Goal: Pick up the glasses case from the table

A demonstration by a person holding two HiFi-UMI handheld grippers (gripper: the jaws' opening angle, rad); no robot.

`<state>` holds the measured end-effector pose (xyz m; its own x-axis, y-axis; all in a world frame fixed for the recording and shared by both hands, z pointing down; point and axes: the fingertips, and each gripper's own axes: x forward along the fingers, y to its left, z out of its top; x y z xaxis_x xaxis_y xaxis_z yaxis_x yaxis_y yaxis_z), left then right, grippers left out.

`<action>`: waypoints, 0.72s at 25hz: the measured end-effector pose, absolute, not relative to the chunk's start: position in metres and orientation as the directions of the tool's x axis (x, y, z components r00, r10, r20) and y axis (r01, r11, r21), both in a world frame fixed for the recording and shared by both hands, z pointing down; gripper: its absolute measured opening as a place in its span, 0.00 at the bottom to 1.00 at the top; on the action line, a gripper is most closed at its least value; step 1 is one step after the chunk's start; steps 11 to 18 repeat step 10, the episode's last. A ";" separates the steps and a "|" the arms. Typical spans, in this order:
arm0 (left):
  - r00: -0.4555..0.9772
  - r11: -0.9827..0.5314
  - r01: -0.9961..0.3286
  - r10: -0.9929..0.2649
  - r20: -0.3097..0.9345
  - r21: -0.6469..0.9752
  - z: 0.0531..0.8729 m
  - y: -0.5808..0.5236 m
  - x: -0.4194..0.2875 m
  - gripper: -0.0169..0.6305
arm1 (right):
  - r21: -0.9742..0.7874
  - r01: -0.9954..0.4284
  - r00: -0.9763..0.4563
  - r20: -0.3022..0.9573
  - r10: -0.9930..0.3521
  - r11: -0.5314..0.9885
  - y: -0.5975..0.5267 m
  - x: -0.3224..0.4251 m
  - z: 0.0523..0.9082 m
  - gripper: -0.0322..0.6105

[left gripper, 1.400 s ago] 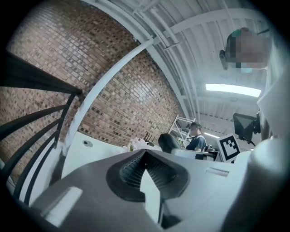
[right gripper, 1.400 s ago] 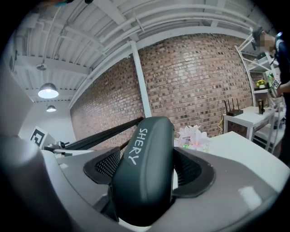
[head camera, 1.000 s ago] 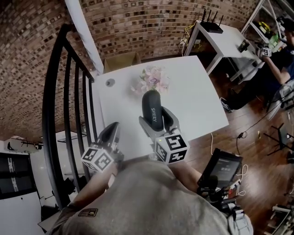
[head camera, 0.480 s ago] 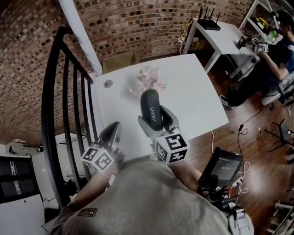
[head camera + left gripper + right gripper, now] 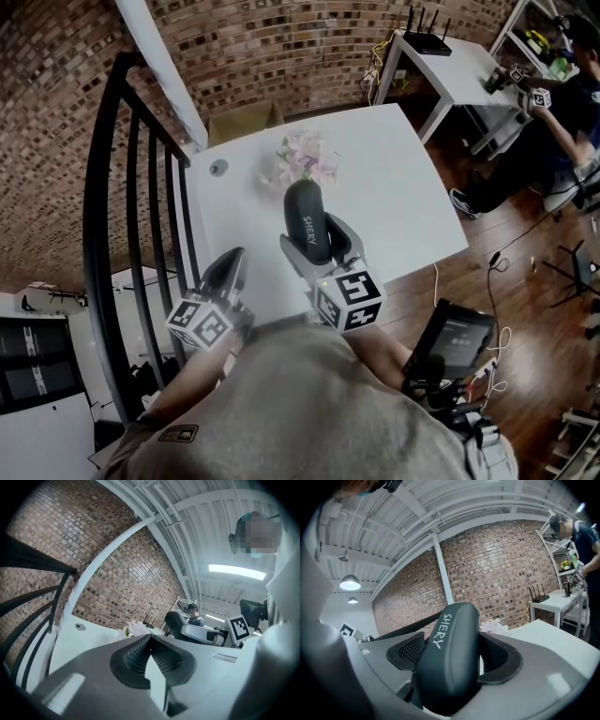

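Head view looks steeply down on a white table (image 5: 394, 187) that fills the middle of the frame, with a black railing (image 5: 103, 234) curving down the left side. At lower centre the right gripper (image 5: 316, 240) is clamped on the dark glasses case (image 5: 307, 211), one jaw pressing each long side. The case juts forward toward the upper centre of the frame and seems to be lifted clear of the tabletop, so the pick looks essentially made. The right gripper view confirms this, with the ribbed pads squeezing the case's rounded flanks and its white lettering facing up. To the lower left, the left gripper (image 5: 230, 265) hangs idle above the near table edge, its jaws together with nothing between them. The main risk, as I judge it, is the hold itself: the shell is smooth and curved, and much of its length overhangs beyond the pads. A quick swing or a slackened squeeze could let it pivot or slide out, dropping it onto the table or into the pale flowers (image 5: 305, 159) just beyond it. The case is closed, so whether anything is inside cannot be told. A tan cardboard box (image 5: 246, 120) at the far table edge shows no contents either.
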<state>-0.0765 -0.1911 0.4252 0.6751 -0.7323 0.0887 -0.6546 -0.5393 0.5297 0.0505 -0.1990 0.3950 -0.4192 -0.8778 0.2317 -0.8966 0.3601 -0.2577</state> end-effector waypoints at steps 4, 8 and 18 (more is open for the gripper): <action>0.676 -0.538 -0.654 -0.732 0.091 0.531 0.427 -0.191 -0.073 0.03 | -0.260 -0.895 -0.421 0.232 -0.877 0.362 -0.199 0.052 0.397 0.64; 0.677 -0.538 -0.652 -0.730 0.092 0.534 0.428 -0.192 -0.070 0.03 | -0.260 -0.895 -0.422 0.236 -0.875 0.362 -0.200 0.055 0.398 0.64; 0.678 -0.538 -0.652 -0.729 0.092 0.535 0.428 -0.193 -0.068 0.03 | -0.261 -0.895 -0.423 0.237 -0.875 0.362 -0.201 0.057 0.399 0.64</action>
